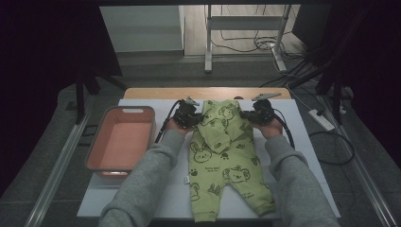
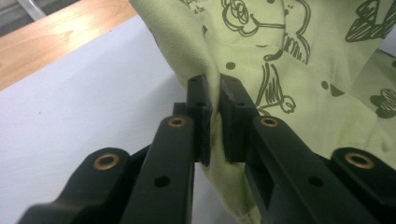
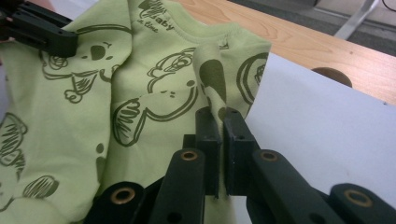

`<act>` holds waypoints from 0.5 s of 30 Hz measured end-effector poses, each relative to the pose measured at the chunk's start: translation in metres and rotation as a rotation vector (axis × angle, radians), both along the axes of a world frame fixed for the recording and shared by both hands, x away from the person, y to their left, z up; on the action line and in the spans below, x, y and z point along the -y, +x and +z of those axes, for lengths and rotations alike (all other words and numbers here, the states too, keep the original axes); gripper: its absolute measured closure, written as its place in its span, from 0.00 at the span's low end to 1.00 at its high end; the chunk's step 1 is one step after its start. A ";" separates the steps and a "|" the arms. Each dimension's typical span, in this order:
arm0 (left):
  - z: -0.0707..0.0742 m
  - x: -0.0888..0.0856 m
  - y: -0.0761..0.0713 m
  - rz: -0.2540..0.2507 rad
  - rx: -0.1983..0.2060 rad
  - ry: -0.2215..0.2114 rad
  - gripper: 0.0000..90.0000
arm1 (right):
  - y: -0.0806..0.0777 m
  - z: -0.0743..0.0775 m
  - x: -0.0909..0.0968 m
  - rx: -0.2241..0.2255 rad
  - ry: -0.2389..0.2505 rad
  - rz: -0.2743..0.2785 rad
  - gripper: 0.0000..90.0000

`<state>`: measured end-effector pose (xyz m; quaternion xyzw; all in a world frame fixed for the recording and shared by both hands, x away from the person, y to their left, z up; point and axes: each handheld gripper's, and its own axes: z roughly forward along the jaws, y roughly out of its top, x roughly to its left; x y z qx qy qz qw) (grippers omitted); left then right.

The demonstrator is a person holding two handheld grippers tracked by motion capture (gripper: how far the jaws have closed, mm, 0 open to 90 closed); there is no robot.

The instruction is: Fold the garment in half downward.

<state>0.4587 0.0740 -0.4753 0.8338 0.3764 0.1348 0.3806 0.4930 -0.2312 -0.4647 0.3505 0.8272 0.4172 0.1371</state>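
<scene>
Romper (image 1: 222, 156) flat beside empty pink basin (image 1: 142, 111)

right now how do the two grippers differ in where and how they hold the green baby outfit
The left gripper pinches the green baby outfit at its left shoulder edge; the right gripper pinches the right shoulder edge. The left gripper sits nearer the pink bin; the right gripper is on the far side from it. Both are shut on a raised fold of fabric, near the table's far edge.

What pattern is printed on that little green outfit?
The light green cotton baby outfit carries dark olive cartoon animals and paw prints, clearest in the right gripper view.
</scene>
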 end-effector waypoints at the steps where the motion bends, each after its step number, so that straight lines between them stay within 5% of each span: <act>1: 0.000 0.000 -0.002 -0.002 0.006 -0.001 0.93 | -0.002 0.001 0.001 0.002 0.000 0.003 0.96; 15: 0.010 -0.002 -0.031 -0.032 0.063 -0.016 0.92 | -0.032 0.010 0.004 0.051 -0.009 0.044 0.96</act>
